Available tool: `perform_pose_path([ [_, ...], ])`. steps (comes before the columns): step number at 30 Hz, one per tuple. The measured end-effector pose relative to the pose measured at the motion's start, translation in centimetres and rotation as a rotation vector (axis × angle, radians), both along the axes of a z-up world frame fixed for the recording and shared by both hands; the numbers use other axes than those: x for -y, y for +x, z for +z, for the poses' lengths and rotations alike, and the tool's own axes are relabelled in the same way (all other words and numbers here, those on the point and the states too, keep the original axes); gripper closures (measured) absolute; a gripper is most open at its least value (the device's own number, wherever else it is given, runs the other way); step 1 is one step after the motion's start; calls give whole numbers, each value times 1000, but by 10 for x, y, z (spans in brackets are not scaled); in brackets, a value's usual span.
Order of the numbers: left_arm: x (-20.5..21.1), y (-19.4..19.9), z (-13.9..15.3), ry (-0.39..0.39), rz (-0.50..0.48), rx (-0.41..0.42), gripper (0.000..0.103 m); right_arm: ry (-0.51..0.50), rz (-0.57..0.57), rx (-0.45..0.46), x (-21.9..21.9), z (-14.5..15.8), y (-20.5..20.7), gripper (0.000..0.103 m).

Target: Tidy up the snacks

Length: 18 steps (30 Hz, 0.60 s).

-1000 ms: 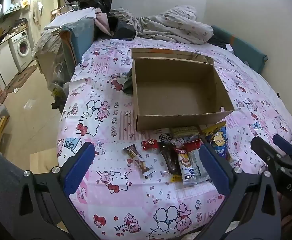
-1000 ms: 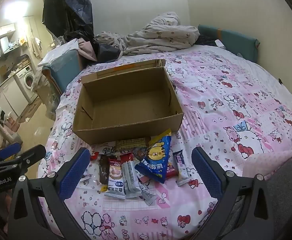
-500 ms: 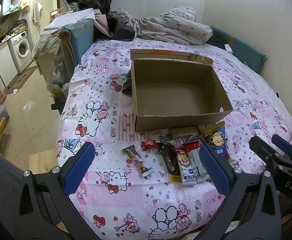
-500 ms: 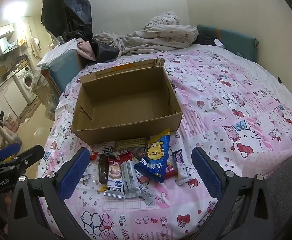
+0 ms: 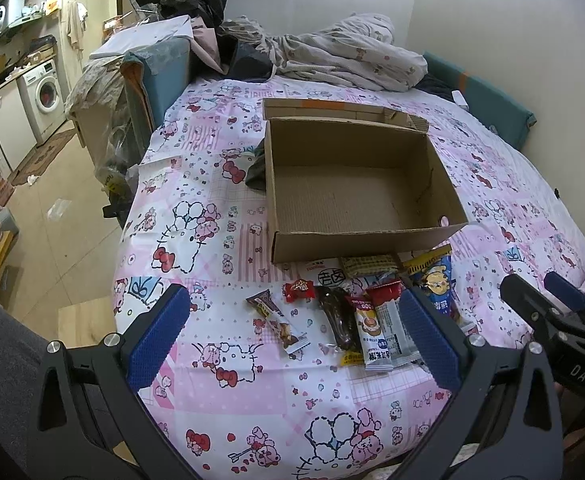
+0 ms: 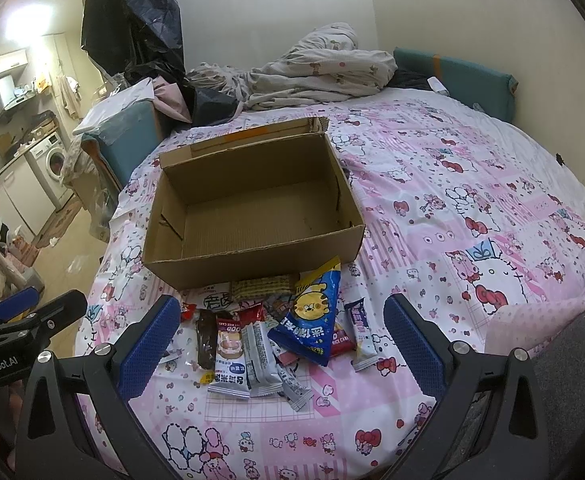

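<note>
Bed [image 5: 196, 216] w/ pink cartoon-cat sheet fills most of both views; crumpled blanket [image 6: 316, 68] piled at far end, teal cushion [image 6: 456, 76] along far right wall. Kitchen area w/ washing machine [image 5: 46, 94] off to the left.

Cardboard box [image 5: 356, 236], open top, sits mid-bed, nothing visible inside. Far flap folded back.

Snack pile lies on sheet just near side of box, touching or almost touching its near wall. Blue triangular bag [image 6: 312, 320] w/ tiger face is biggest, resting on top of other packets at right of pile. White/grey sachets [image 6: 244, 356] overlap at centre. Dark brown bar in clear wrap [image 5: 338, 320] to their left. Small purple-white packet [image 6: 360, 332] at right edge. Tan biscuit pack [image 5: 366, 266] right against box front. Slim choc bar [image 5: 276, 322] lies apart, left of pile. Small red candy [image 5: 300, 290] betw. it and pile.

Left gripper [image 5: 292, 338] hovers over near left of pile, jaws wide apart, holding nothing. Right gripper [image 6: 280, 344] over near side of pile, jaws also spread wide, nothing held.
</note>
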<state>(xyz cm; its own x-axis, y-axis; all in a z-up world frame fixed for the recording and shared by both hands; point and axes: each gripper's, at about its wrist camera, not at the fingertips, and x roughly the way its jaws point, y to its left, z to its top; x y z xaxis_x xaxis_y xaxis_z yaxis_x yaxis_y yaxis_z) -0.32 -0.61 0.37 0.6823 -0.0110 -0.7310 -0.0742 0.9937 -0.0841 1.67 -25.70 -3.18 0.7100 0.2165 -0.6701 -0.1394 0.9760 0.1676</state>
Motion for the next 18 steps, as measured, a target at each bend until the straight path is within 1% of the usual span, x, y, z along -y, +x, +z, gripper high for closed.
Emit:
perform_pose_path([
  [18,-1,0,-1,5,6,4,0,5,-3,-1,1,0,1,0],
])
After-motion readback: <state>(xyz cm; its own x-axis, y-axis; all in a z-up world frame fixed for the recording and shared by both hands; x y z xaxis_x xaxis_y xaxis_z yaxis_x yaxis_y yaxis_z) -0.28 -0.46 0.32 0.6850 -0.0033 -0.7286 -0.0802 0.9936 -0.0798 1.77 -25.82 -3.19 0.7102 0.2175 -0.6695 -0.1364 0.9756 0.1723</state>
